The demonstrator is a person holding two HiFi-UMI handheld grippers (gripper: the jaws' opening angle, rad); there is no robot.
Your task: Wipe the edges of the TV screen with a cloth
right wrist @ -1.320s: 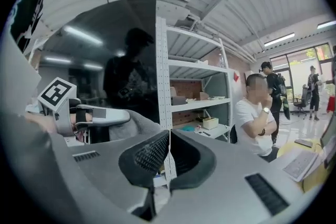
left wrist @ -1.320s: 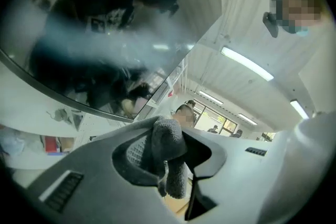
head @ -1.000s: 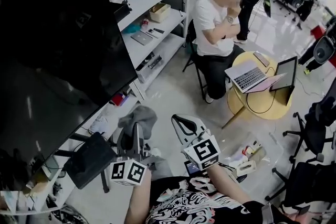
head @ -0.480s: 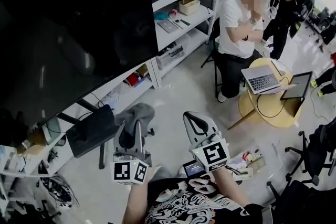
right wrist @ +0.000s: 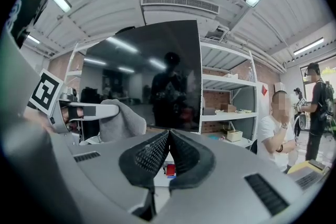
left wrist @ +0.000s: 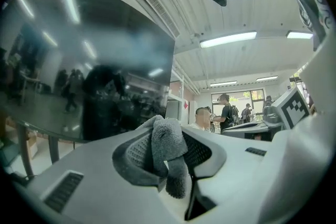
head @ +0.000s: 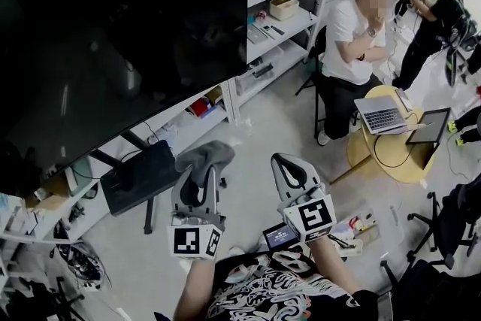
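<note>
Grey, fuzzy cloth (left wrist: 167,147) sits bunched between the left tool's (head: 198,180) ribbed black jaws, which are clamped on it, a soft fold draping over their tips. It hangs clear of the TV's (head: 113,34) glossy black screen. Beside it, the right tool (head: 291,169) has its meshed jaws pressed together on nothing.

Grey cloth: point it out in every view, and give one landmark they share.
Head view: cloth lower centre, bunched at the left tool's tip.
Left gripper view: cloth bottom centre, clamped between the jaws.
Right gripper view: cloth left of centre, on the left tool.
Shared landmark: the black TV screen.
</note>
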